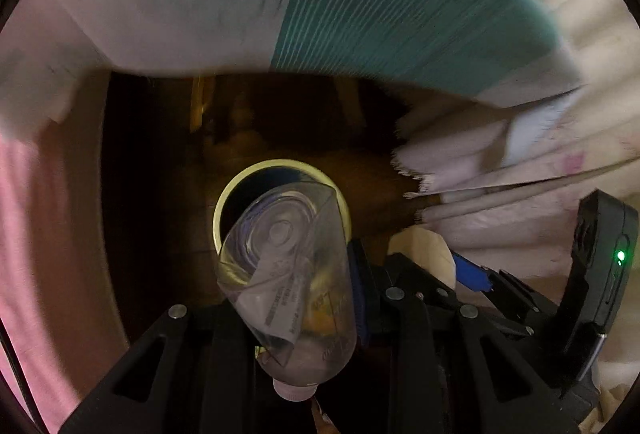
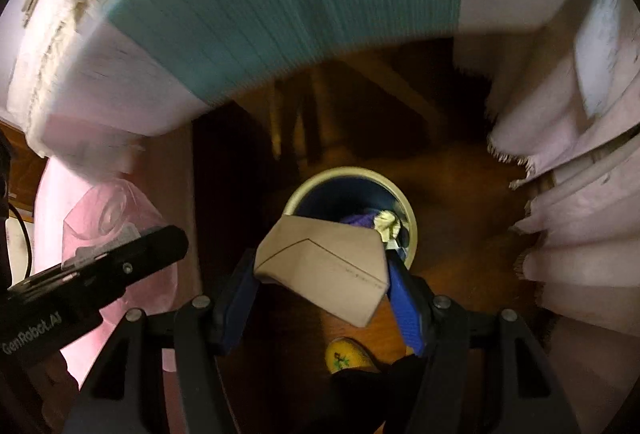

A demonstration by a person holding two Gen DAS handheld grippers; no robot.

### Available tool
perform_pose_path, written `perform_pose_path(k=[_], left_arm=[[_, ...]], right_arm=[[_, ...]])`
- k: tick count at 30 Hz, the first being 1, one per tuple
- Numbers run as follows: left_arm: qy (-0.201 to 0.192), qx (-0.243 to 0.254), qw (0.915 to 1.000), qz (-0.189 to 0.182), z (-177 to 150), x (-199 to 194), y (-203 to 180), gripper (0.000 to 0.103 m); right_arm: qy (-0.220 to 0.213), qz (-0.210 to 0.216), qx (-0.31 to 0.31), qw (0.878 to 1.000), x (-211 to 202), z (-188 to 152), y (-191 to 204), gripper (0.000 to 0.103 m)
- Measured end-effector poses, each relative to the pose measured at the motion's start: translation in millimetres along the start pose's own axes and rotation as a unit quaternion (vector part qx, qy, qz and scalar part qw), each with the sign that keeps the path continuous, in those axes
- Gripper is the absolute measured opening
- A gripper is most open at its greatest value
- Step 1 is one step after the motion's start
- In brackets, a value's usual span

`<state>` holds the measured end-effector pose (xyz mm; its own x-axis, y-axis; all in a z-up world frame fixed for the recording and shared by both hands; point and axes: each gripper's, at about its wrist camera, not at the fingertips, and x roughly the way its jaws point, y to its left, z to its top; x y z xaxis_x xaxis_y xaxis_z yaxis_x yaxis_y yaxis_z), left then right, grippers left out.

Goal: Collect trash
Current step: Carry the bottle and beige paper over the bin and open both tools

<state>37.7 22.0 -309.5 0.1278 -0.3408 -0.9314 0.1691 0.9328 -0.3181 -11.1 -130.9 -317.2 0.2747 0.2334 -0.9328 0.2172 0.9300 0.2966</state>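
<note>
both claws point steeply down over a round bin [image 2: 410, 218] with a pale yellow rim and dark blue inside, standing on a brown wooden floor [image 2: 460, 202].

left claw [image 1: 320, 274]: pinching a crushed clear plastic bottle [image 1: 286, 274], pale cap [image 1: 294, 390] toward the camera, base toward the bin. bottle label is crumpled inside the clear wall. in the left wrist view the bottle overlaps the bin's rim [image 1: 240, 182]. only one blue pad shows, on the bottle's right side; the other is hidden behind it. the bottle is squashed flat between the pads.

right claw [image 2: 320, 274]: jaws spread wide but clamped on a folded tan cardboard piece [image 2: 324, 266], blue fingers [image 2: 406, 310] touching it on both sides. the cardboard covers the near side of the bin opening in the right wrist view. inside the bin: a crumpled whitish wad [image 2: 386, 224] and something purple [image 2: 358, 220], against the right side.

a yellow object with dark marks [image 2: 344, 354] lies on the floor below the cardboard, partly hidden, can't tell what it is.

around: teal-and-white striped cloth [image 2: 280, 14] across the top, blurred. pale pink fringed fabric [image 2: 568, 174] hangs at right. pink surface at left. the left claw and its bottle also show at the left edge of the right wrist view.
</note>
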Motion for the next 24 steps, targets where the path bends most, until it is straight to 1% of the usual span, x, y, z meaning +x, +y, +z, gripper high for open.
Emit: perform_pose_path(k=[7, 8, 9, 11, 12, 13, 14, 15, 16, 19, 22, 24], left_arm=[[0.0, -0.03, 0.9992, 0.028, -4.6, 114.1, 42.1, 0.023], [0.002, -0.031, 0.999, 0.03, -4.6, 125.0, 45.8, 0.023], [0.005, -0.032, 0.9989, 0.033, -5.3, 135.5, 49.8, 0.026], [0.017, -0.027, 0.9984, 0.046, -6.2, 157.3, 55.7, 0.034], [0.024, -0.025, 0.9979, 0.054, -7.0, 166.3, 59.4, 0.046], [0.027, -0.026, 0.9977, 0.057, -6.4, 171.3, 63.0, 0.06], [0.028, -0.03, 0.9973, 0.061, -5.5, 178.0, 67.7, 0.066], [0.028, -0.033, 0.997, 0.063, -5.6, 180.9, 71.7, 0.076], [0.029, -0.038, 0.9966, 0.067, -6.5, 183.7, 76.7, 0.079], [0.025, -0.042, 0.996, 0.075, -8.6, 187.8, 85.1, 0.079], [0.007, -0.043, 0.9967, 0.069, -7.6, 183.7, 88.0, 0.079], [-0.001, -0.039, 0.9966, 0.072, -6.1, 181.1, 88.3, 0.079]], right_arm=[[0.016, -0.006, -0.011, 1.0, 102.8, -9.9, -37.1, 0.062], [0.016, -0.009, -0.015, 1.0, 116.8, -11.0, -40.7, 0.062], [0.017, -0.01, -0.017, 1.0, 126.2, -11.0, -43.2, 0.062], [0.019, -0.012, -0.022, 1.0, 150.1, -14.3, -48.8, 0.062], [0.02, -0.013, -0.024, 0.999, 158.4, -15.2, -48.7, 0.062], [0.022, -0.013, -0.027, 0.999, 168.1, -15.3, -49.3, 0.062], [0.023, -0.012, -0.03, 0.999, 174.9, -14.3, -50.1, 0.062], [0.023, -0.011, -0.034, 0.999, 180.9, -14.1, -49.0, 0.062], [0.024, -0.01, -0.038, 0.999, 186.2, -13.1, -48.0, 0.062], [0.024, -0.009, -0.047, 0.999, 198.8, -9.7, -45.3, 0.062], [0.025, -0.007, -0.055, 0.998, 207.9, -7.0, -40.8, 0.062], [0.028, -0.008, -0.063, 0.998, 214.9, -3.9, -38.6, 0.062]])
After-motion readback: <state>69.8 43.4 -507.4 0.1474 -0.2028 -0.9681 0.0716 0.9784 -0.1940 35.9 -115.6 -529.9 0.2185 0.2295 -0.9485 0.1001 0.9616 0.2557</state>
